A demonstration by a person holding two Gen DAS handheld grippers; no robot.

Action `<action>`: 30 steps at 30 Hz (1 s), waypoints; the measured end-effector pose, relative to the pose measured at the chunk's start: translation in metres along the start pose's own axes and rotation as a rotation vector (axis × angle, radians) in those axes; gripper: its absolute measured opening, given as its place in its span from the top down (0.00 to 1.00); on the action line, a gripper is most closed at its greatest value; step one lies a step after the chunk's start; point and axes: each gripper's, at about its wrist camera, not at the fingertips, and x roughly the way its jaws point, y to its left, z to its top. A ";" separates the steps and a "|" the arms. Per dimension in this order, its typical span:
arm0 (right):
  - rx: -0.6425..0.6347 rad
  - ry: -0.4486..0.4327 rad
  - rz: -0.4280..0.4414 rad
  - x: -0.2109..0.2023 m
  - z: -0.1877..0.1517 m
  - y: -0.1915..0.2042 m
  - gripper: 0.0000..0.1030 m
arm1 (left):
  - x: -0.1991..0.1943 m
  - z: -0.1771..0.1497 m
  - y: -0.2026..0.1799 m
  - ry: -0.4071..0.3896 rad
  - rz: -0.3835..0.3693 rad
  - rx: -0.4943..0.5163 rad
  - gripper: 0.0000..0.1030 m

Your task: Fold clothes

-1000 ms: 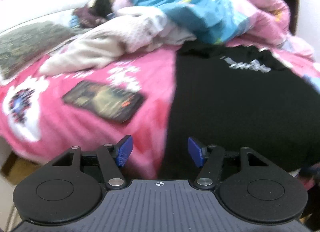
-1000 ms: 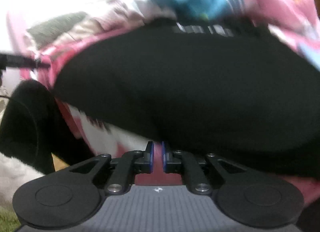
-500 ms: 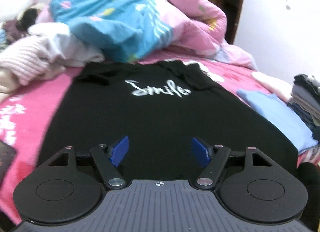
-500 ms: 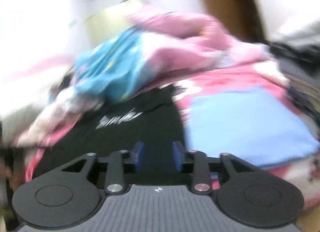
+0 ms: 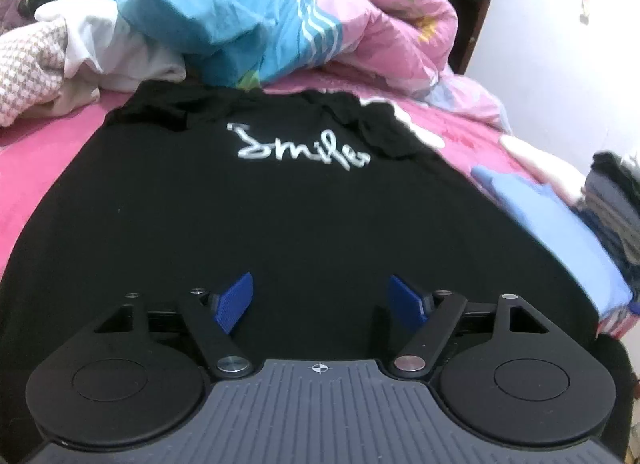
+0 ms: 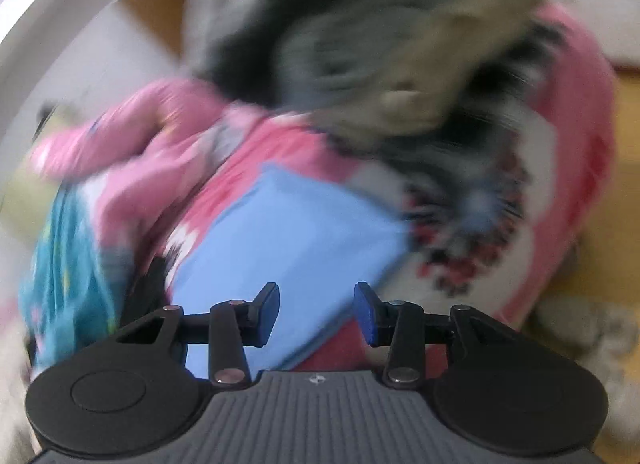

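A black T-shirt (image 5: 280, 216) with white "Smile" lettering lies spread flat on the pink bed sheet (image 5: 36, 160), collar at the far end. My left gripper (image 5: 320, 300) is open and empty, hovering over the shirt's near hem. My right gripper (image 6: 316, 312) is open and empty, above a folded light blue garment (image 6: 288, 248) on the bed's right side; that view is motion-blurred. The blue garment also shows in the left wrist view (image 5: 548, 220), to the right of the shirt.
A blue and pink duvet (image 5: 260, 12) is heaped at the bed's head, with white and checked clothes (image 5: 60, 52) at far left. A stack of dark folded clothes (image 5: 612, 204) sits at right, blurred in the right wrist view (image 6: 400, 64). Wall at right.
My left gripper has swung right from the bed's left side to centre over the black shirt. My right gripper has opened and swung right, off the shirt to the blue garment and clothes stack.
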 end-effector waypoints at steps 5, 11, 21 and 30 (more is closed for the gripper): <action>0.162 -0.003 0.024 0.005 0.004 -0.034 0.57 | 0.022 0.041 -0.034 -0.013 -0.130 0.073 0.26; 0.299 0.000 0.075 0.010 0.003 -0.067 0.57 | 0.100 0.101 -0.134 0.054 -0.353 0.262 0.24; 0.373 -0.011 0.184 0.013 0.000 -0.097 0.62 | 0.212 0.103 -0.207 0.273 -0.353 0.289 0.25; 0.402 -0.037 0.238 0.016 0.002 -0.105 0.64 | 0.240 0.108 -0.181 0.363 -0.348 0.055 0.30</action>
